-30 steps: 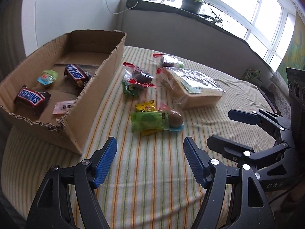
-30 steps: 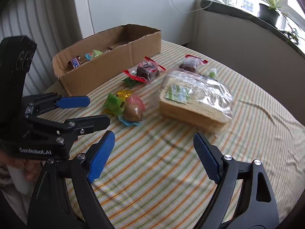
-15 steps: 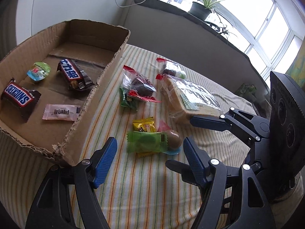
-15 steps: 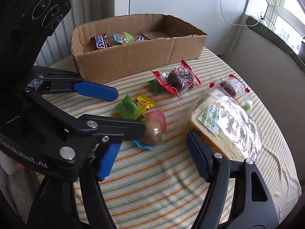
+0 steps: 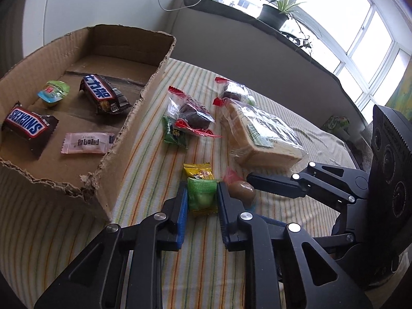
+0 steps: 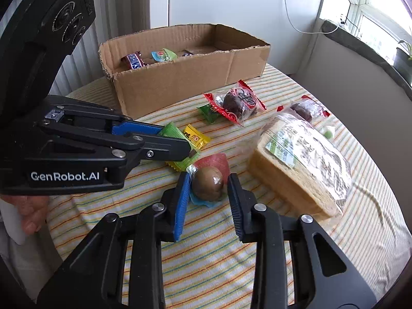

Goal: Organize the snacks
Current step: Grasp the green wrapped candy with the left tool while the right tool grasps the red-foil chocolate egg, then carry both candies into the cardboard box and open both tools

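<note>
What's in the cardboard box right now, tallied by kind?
Snickers bars: 2
Jelly cup: 1
Pink sachet: 1
Total in the cardboard box: 4

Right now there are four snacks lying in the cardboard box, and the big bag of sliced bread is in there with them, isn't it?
Not quite. The cardboard box does hold four snacks, but the bag of sliced bread is not among them: the left wrist view shows it lying outside the box on the striped tablecloth, beside the loose sweets.
</note>
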Action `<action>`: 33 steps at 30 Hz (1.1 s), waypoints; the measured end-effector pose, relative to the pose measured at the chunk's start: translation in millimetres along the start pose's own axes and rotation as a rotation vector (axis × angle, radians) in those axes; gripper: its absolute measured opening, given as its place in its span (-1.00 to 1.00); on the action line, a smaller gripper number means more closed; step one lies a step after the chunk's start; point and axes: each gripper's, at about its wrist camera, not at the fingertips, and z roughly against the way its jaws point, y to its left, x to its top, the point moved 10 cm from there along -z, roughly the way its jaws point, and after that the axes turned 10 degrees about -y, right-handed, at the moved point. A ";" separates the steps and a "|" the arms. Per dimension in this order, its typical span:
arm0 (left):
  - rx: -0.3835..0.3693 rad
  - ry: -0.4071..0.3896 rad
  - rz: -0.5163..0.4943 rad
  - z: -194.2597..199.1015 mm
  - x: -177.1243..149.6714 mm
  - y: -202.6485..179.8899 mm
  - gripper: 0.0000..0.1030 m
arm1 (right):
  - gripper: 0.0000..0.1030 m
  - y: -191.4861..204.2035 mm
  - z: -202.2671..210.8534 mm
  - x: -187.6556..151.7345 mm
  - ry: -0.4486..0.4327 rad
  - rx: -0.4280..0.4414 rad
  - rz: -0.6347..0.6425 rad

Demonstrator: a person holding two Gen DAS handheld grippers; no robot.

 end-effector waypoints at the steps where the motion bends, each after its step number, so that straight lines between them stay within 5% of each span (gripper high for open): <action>1: -0.006 -0.004 -0.001 2.1 0.1 -0.8 -0.67 | -0.41 -1.3 3.8 -1.8 -0.002 -0.005 -0.012; 10: -0.037 -0.023 -0.026 13.1 0.8 -8.1 -0.79 | -0.45 -2.6 32.9 -19.6 -0.028 -0.054 -0.108; 19: -0.056 -0.043 -0.057 24.6 -4.5 -12.9 -0.83 | -0.45 -20.9 81.2 -52.6 -0.118 -0.178 -0.372; 25: -0.042 -0.040 -0.095 19.2 -6.9 -22.4 -0.85 | -0.45 -19.1 93.7 -69.0 -0.160 -0.185 -0.461; 33: -0.067 -0.146 -0.222 40.6 18.9 -64.7 -0.90 | -0.45 -37.4 131.5 -32.9 -0.302 -0.236 -0.480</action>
